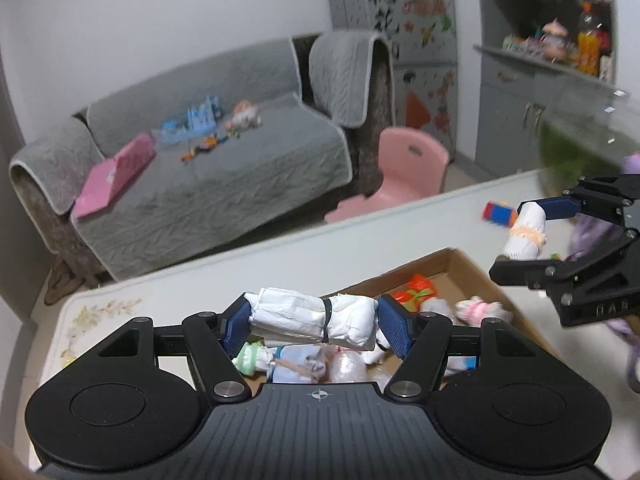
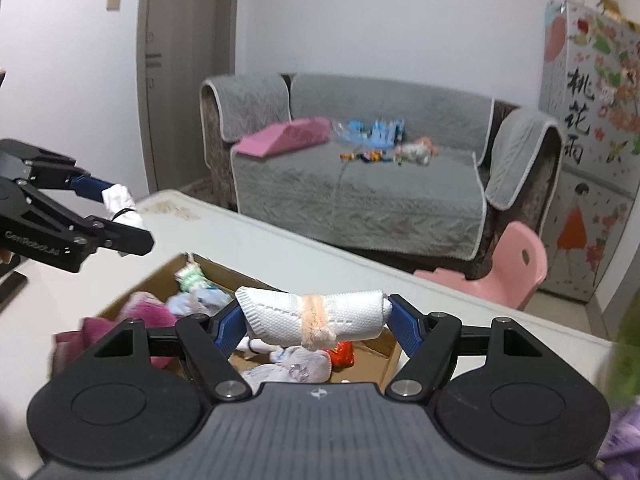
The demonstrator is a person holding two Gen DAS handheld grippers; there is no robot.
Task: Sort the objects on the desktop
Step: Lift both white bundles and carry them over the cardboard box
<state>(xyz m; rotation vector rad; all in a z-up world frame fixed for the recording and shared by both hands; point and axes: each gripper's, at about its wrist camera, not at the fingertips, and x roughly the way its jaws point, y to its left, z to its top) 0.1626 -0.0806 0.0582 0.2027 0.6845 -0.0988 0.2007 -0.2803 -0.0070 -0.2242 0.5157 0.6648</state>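
Clamping a white roll tied with black band (image 1: 316,320), the left gripper (image 1: 314,326) hovers over the cardboard box (image 1: 460,266); the right gripper (image 2: 316,320) pinches a peach-banded roll (image 2: 316,318) above it too. Release low, 1 roll at a time.

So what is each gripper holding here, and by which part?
The left gripper clamps a white roll with a black band by its two ends. The right gripper clamps a white roll with a peach band, also end to end.

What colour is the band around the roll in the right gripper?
Peach-orange, on a white roll; the band shows best in the right wrist view.
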